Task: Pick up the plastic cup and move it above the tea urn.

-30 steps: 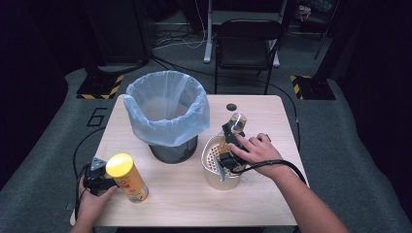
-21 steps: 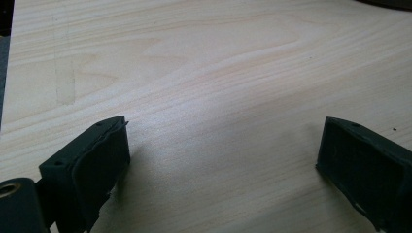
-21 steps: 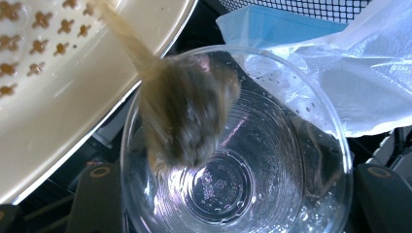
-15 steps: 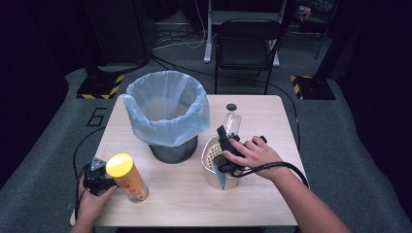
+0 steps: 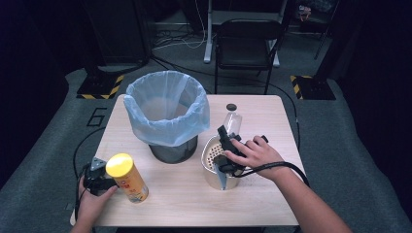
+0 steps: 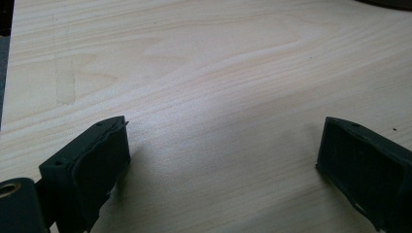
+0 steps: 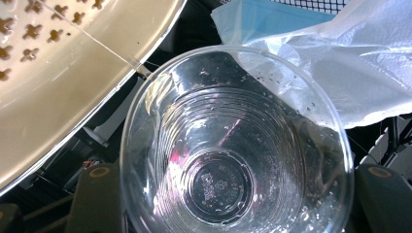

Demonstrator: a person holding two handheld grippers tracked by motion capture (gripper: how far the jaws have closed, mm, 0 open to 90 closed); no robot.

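At far left, left gripper (image 5: 97, 177): jaws released and wide, nothing but bare table (image 6: 194, 73) between them. The can (image 5: 127, 177) stands just beside the jaws, untouched. No change here from a second ago.

Beyond and between both sets of jaws, the bin (image 5: 167, 109) stands lined and open.

Right gripper (image 5: 226, 138): jaws clenched on the clear cup (image 7: 233, 145), one on each side of its wall. The cup's base points away from the jaws towards the bin. A second ago the cup was held higher, its mouth facing up. It now sits lower and turned over the strainer (image 5: 214, 155), which lies directly under the jaws.

Finding: the cup holds only droplets, so draining appears done. Judged next step is disposal in the bin, with the can to follow.
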